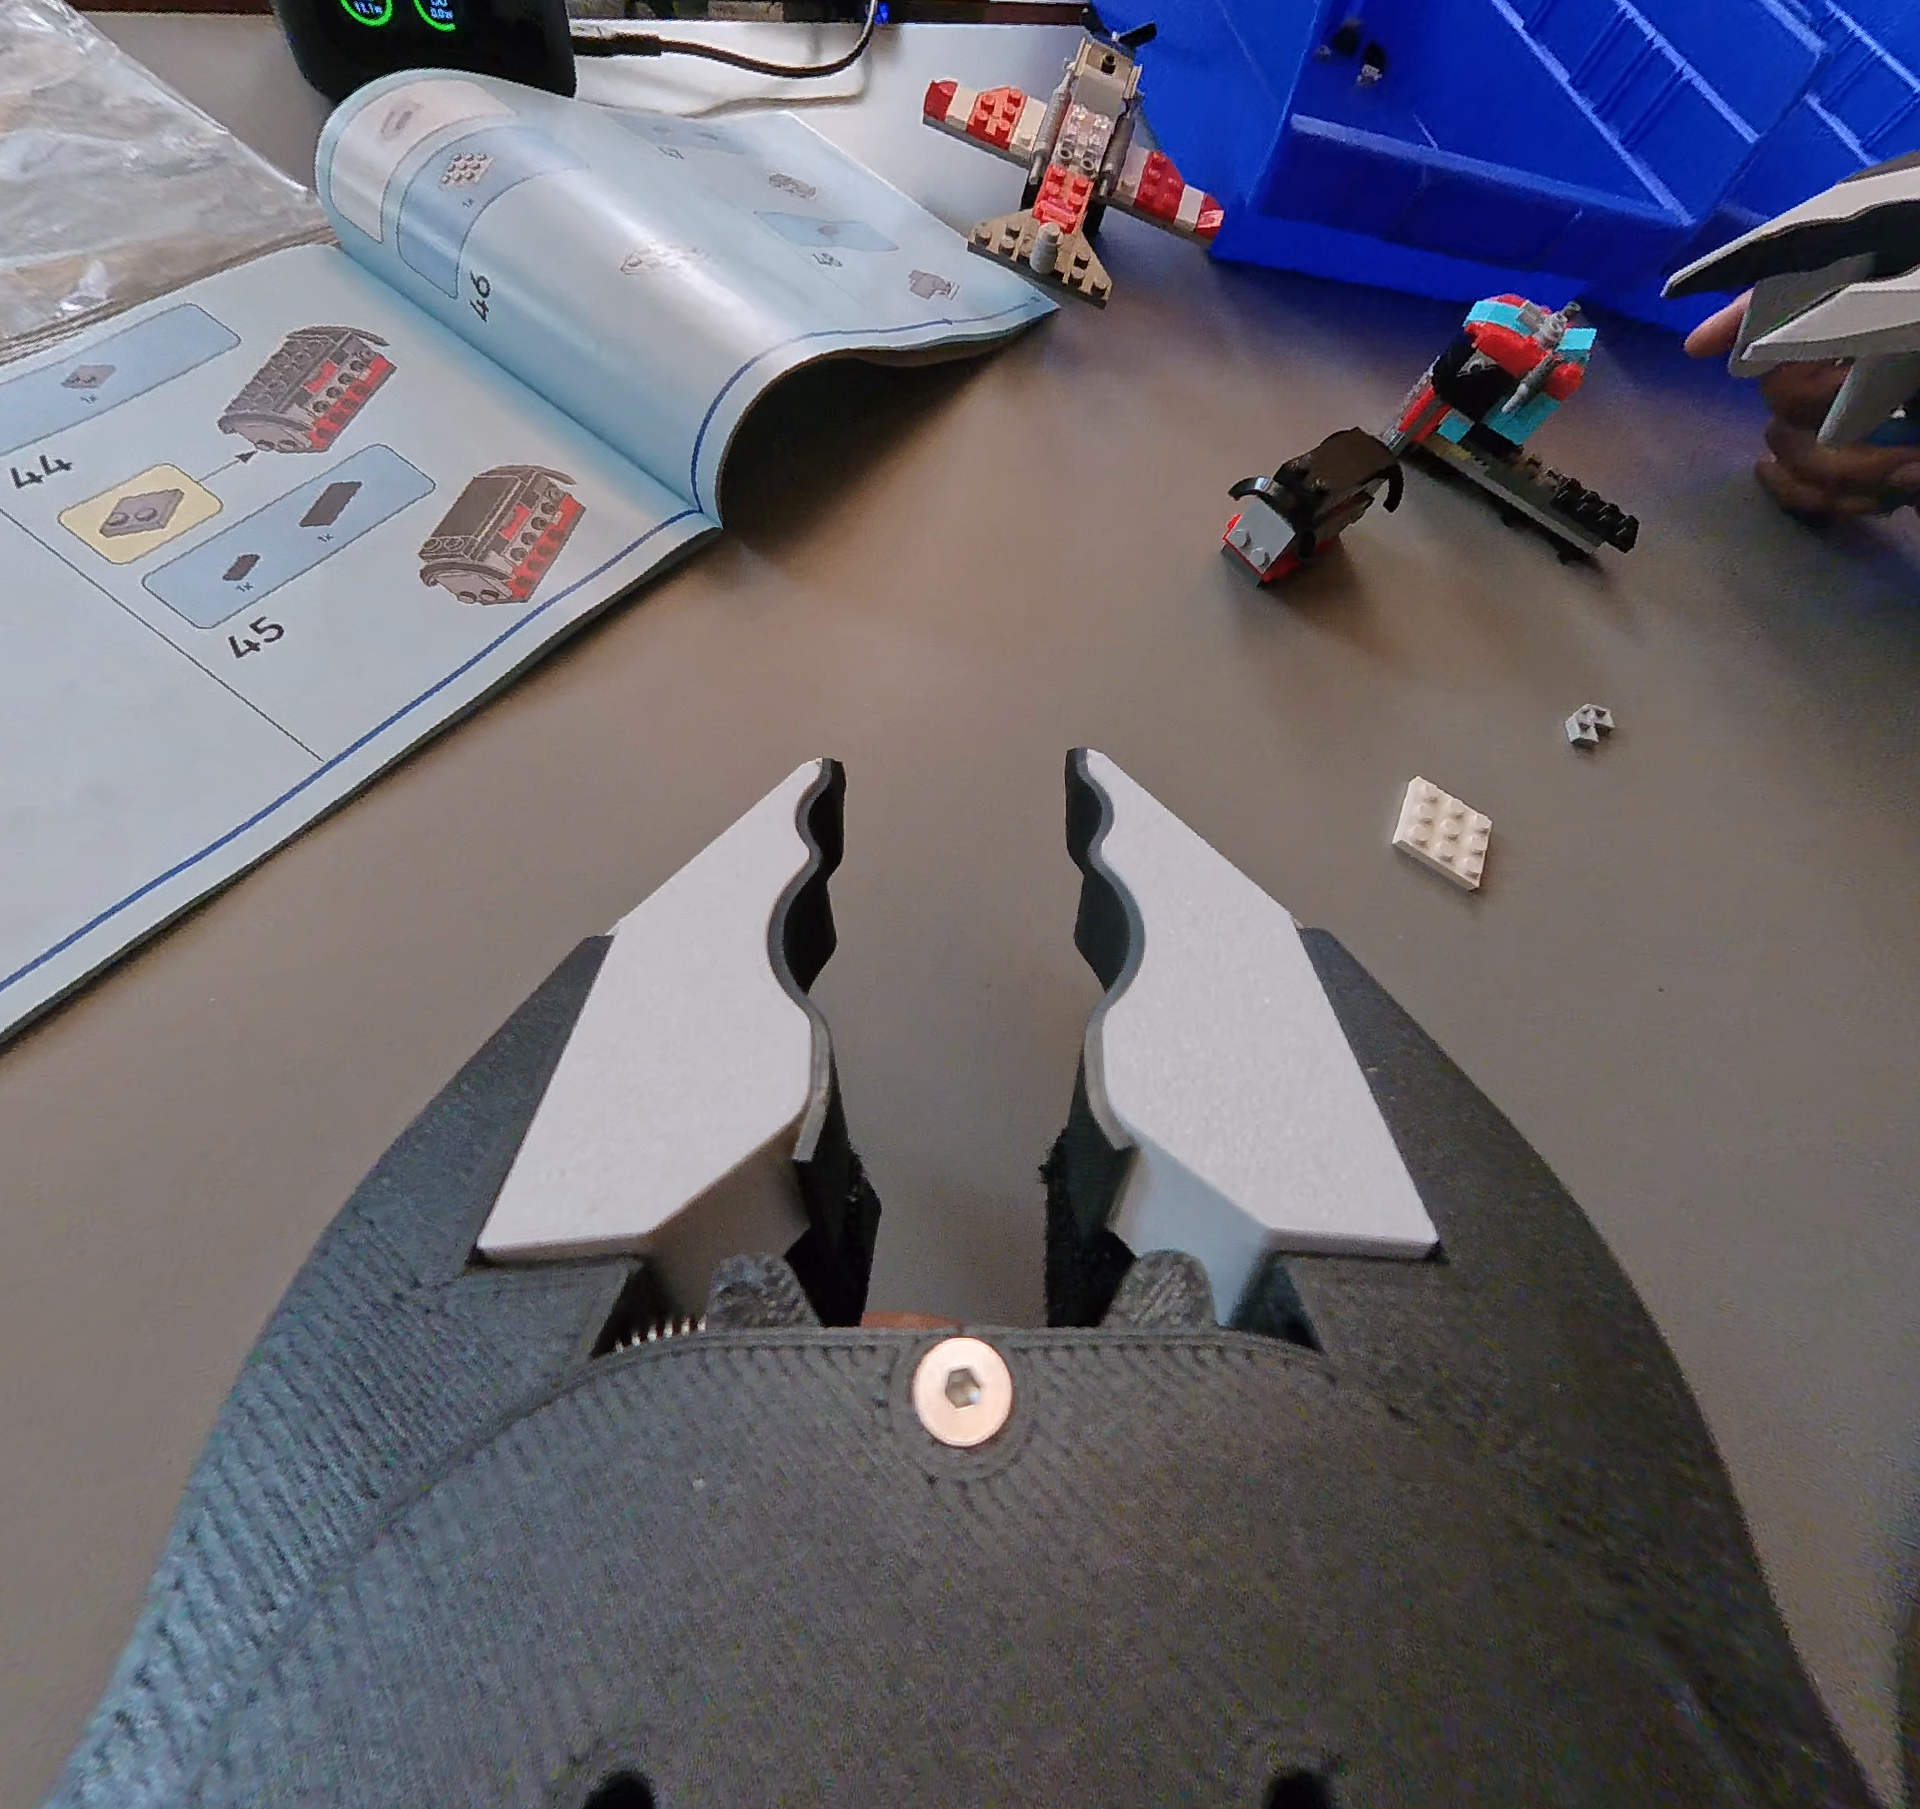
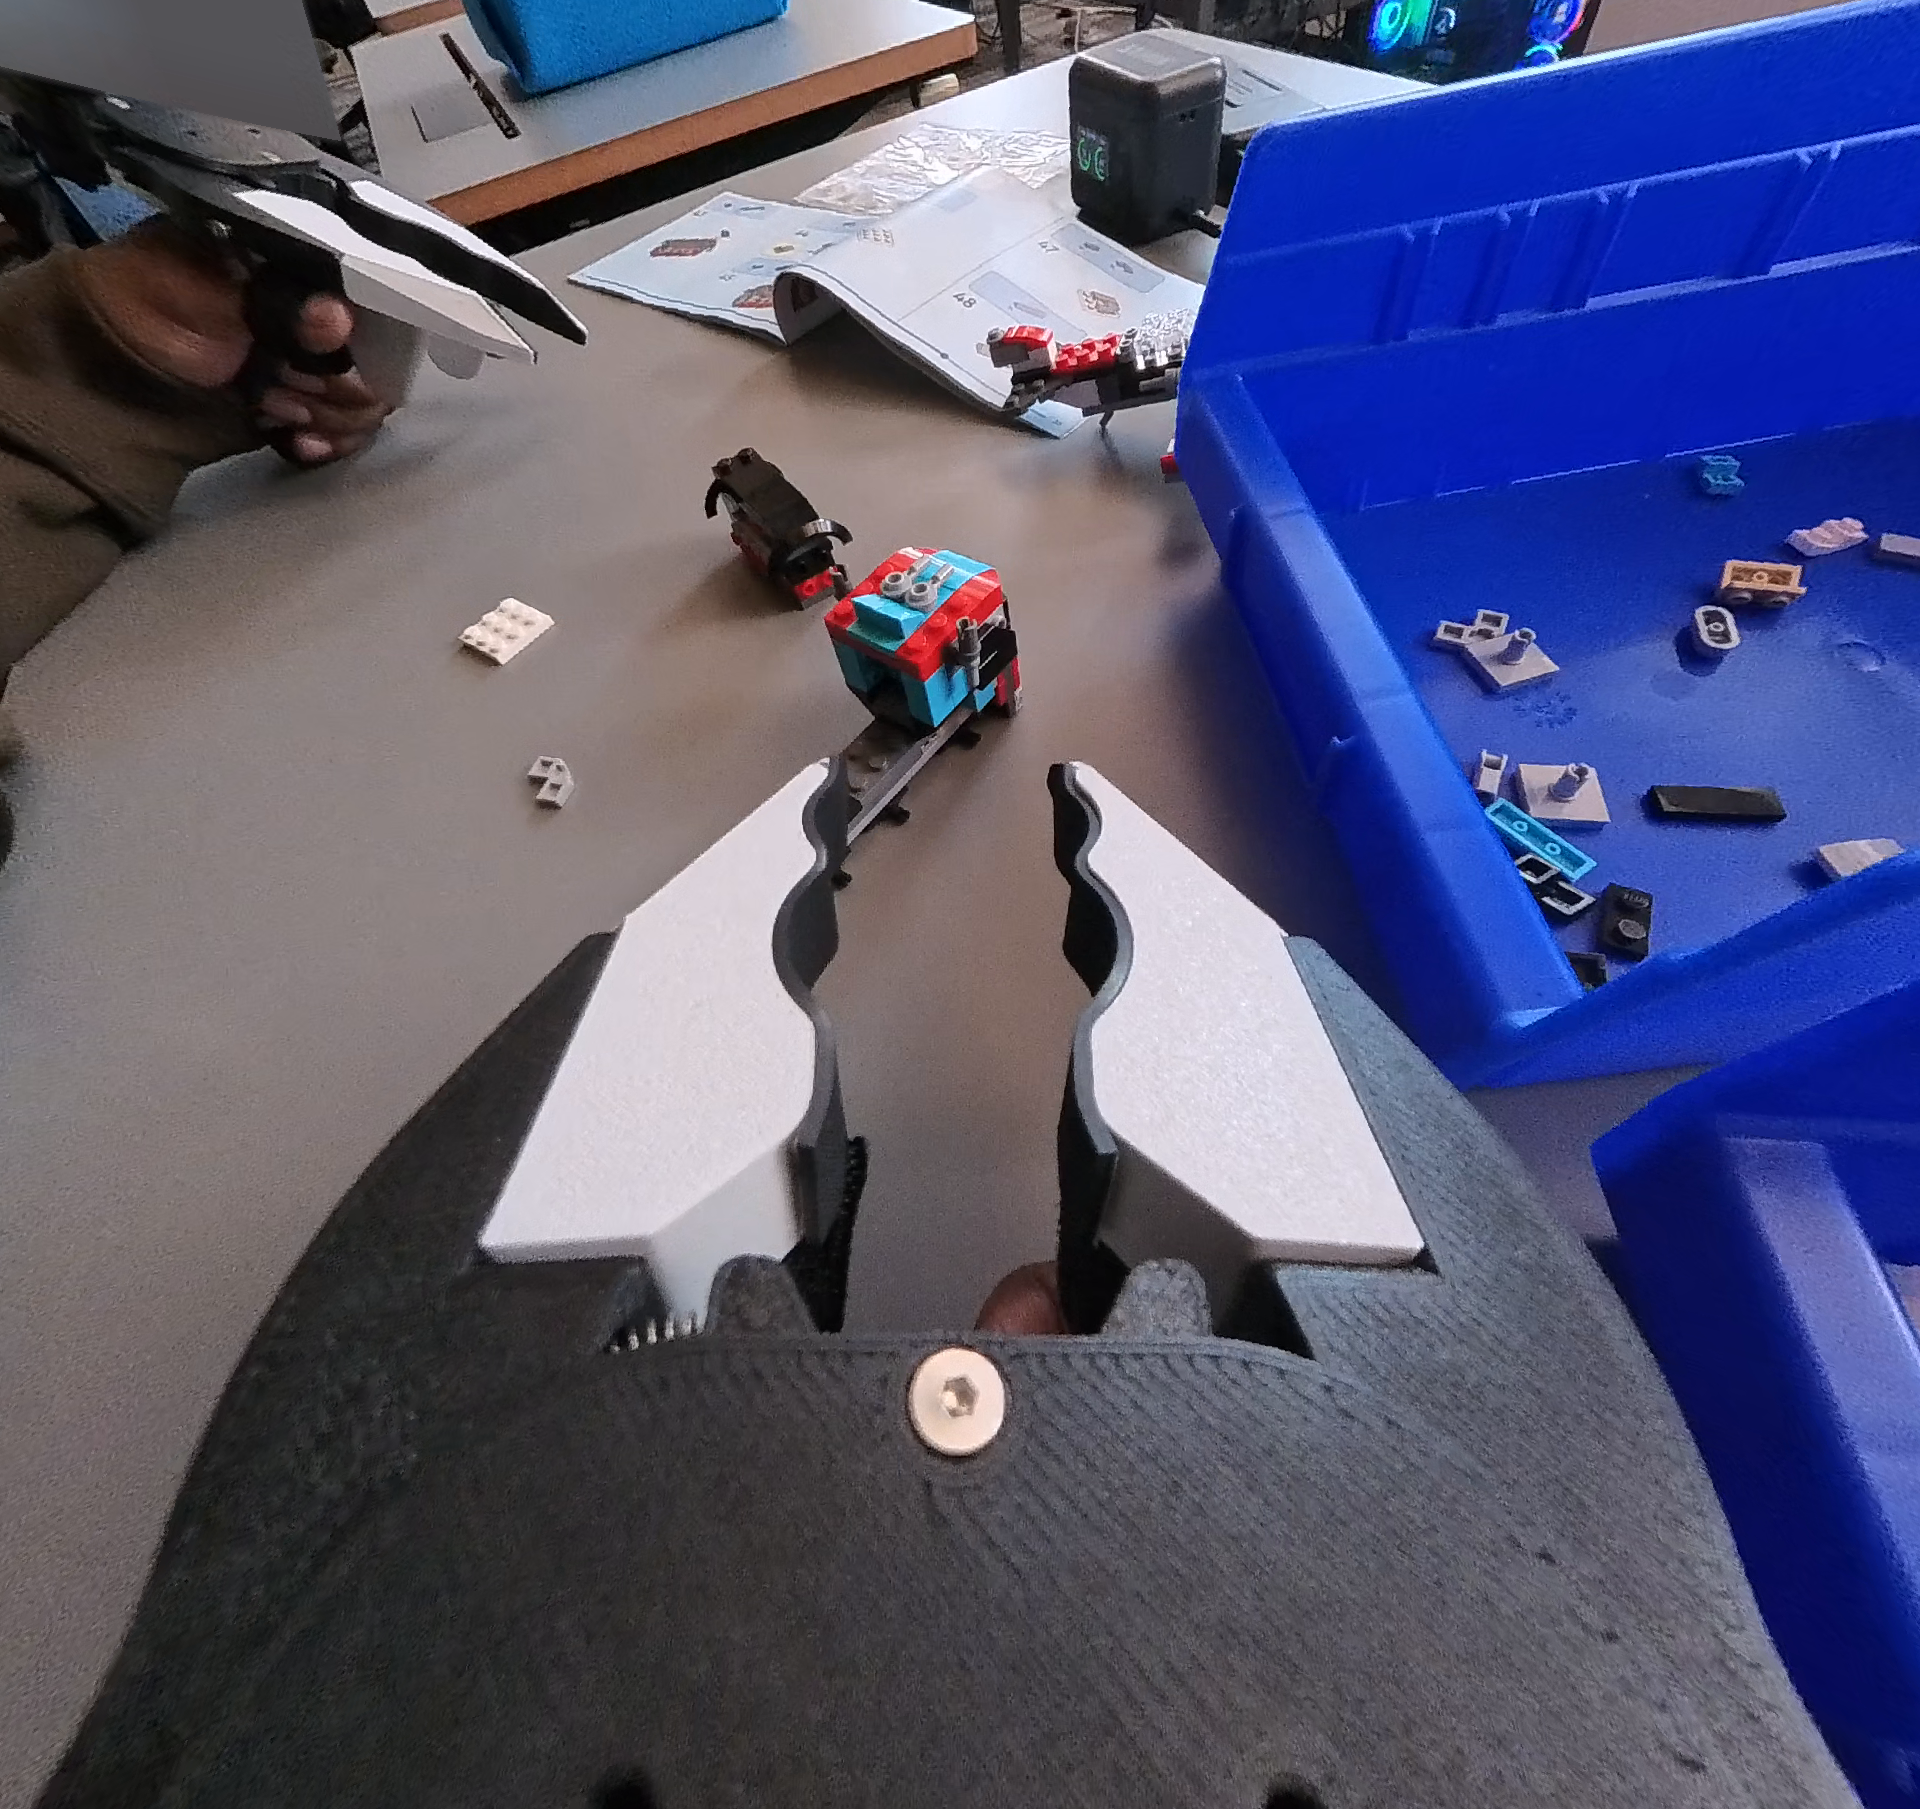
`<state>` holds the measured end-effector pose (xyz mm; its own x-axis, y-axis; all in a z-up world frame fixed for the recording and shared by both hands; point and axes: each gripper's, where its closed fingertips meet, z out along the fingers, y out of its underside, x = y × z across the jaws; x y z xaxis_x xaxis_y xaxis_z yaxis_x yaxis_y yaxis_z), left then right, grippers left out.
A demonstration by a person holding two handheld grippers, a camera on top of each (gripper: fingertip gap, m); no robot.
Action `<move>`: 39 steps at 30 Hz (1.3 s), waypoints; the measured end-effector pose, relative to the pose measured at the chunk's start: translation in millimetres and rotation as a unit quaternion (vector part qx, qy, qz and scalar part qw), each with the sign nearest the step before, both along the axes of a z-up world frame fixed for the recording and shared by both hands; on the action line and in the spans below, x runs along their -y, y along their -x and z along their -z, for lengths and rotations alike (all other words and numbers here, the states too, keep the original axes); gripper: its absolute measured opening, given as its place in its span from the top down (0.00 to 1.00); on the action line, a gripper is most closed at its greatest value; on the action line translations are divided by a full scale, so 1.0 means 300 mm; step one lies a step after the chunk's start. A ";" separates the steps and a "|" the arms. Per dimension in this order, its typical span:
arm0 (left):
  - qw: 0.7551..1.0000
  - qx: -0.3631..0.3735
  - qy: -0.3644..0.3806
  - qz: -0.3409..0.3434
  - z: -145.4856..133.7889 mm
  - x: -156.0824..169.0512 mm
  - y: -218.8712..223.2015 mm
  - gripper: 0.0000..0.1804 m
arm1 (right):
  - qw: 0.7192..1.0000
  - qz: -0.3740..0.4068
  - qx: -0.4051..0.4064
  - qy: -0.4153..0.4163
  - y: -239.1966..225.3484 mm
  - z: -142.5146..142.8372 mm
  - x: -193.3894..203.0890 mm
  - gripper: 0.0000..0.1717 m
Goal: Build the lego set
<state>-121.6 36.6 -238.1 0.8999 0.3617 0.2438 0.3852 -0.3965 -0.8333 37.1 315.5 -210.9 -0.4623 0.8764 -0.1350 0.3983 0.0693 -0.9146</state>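
Jaws spread and empty on both grippers, left (image 1: pixel 951 772) and right (image 2: pixel 940 783); only right view shows loose bricks (image 2: pixel 1538 793) inside the bin (image 2: pixel 1382 772).

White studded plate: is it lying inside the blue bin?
No, the white studded plate lies on the grey table, well left of the blue bin.

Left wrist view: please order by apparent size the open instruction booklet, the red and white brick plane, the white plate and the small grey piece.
1. Open instruction booklet, nearer the camera
2. Red and white brick plane
3. White plate
4. Small grey piece
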 end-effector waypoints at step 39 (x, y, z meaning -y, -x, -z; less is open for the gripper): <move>1.000 -0.001 -0.006 -0.001 -0.007 0.001 0.001 0.76 | 1.000 -0.001 0.012 0.023 0.001 0.000 -0.008 0.76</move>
